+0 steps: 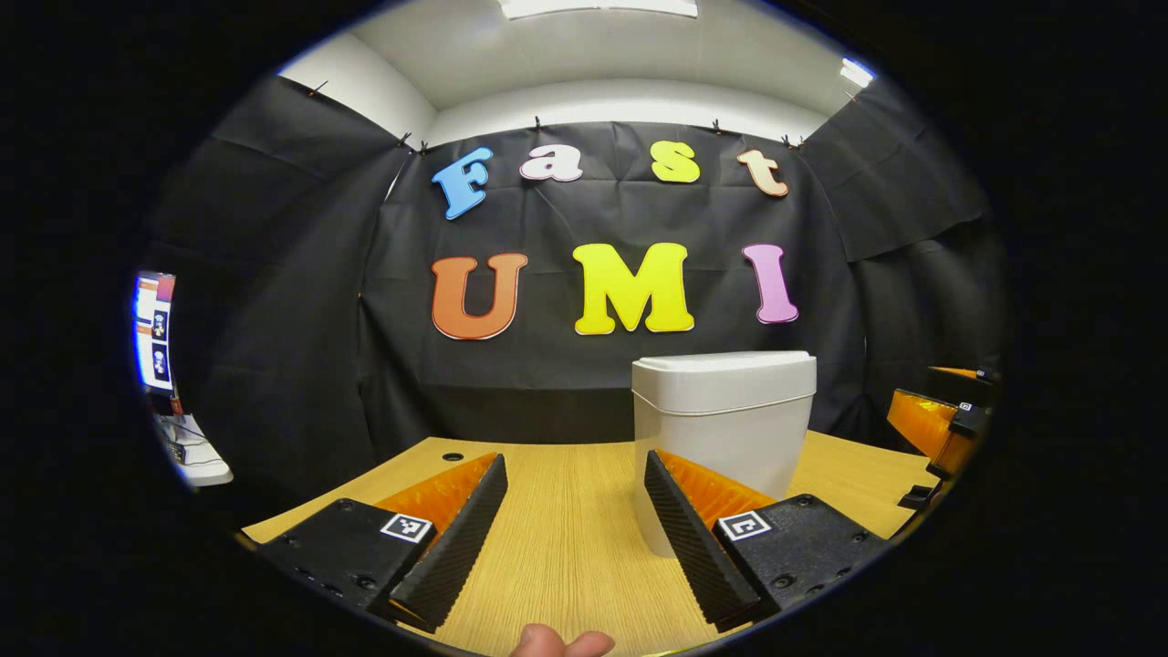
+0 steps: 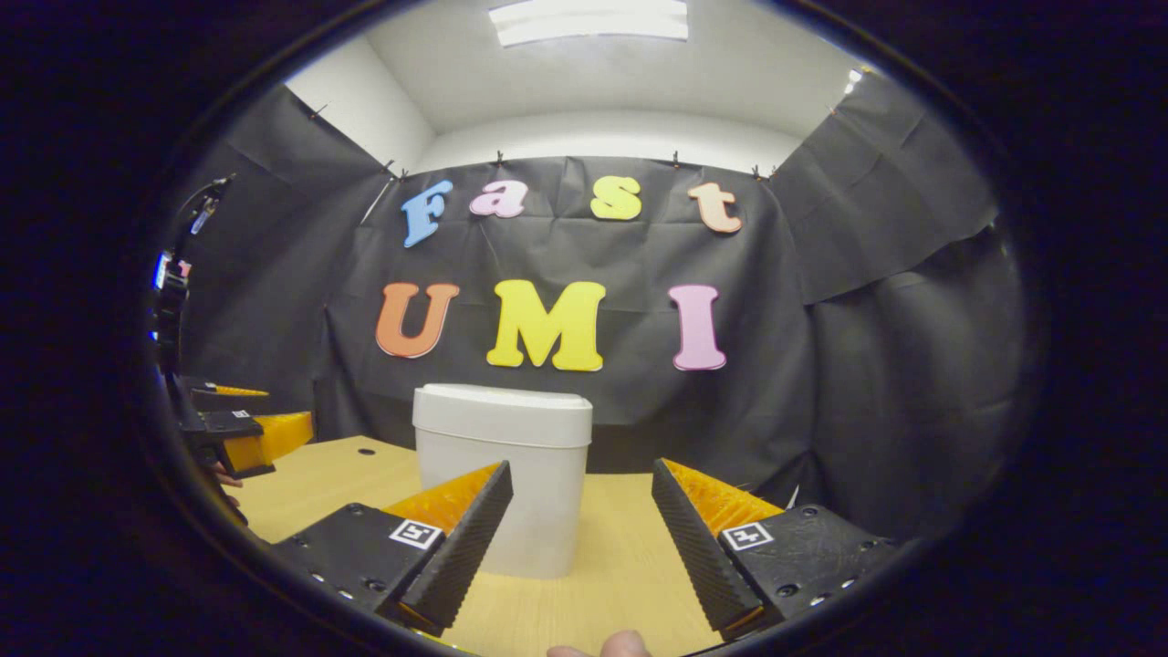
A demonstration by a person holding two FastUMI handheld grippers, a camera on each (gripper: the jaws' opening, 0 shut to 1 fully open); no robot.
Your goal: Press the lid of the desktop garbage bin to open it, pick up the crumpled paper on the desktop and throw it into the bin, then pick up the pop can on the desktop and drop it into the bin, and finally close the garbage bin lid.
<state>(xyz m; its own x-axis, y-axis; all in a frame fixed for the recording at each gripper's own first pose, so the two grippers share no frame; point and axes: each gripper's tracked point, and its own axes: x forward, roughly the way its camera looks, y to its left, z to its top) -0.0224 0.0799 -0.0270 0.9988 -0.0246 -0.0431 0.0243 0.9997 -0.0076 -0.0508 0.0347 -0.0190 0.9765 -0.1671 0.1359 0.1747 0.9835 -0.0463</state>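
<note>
White garbage bin (image 1: 724, 438) right of centre on wooden surface (image 1: 566, 538), lid (image 1: 725, 365) down. Left claw (image 1: 575, 511), right claw (image 2: 581, 525) both spread apart, holding nothing. Judged: paper and can steps not apparent here; lid either unpressed or closed again.

The light comes from bright ceiling lamps (image 1: 598, 7) up high, and they glow so white that they look washed out. The wooden table (image 1: 566, 529) is evenly lit, with only soft, faint shadows. The white bin (image 2: 502, 484) looks clear and sharp. Straight lines bend near the edges of both views, and the far sides get dark and a bit fuzzy.
</note>
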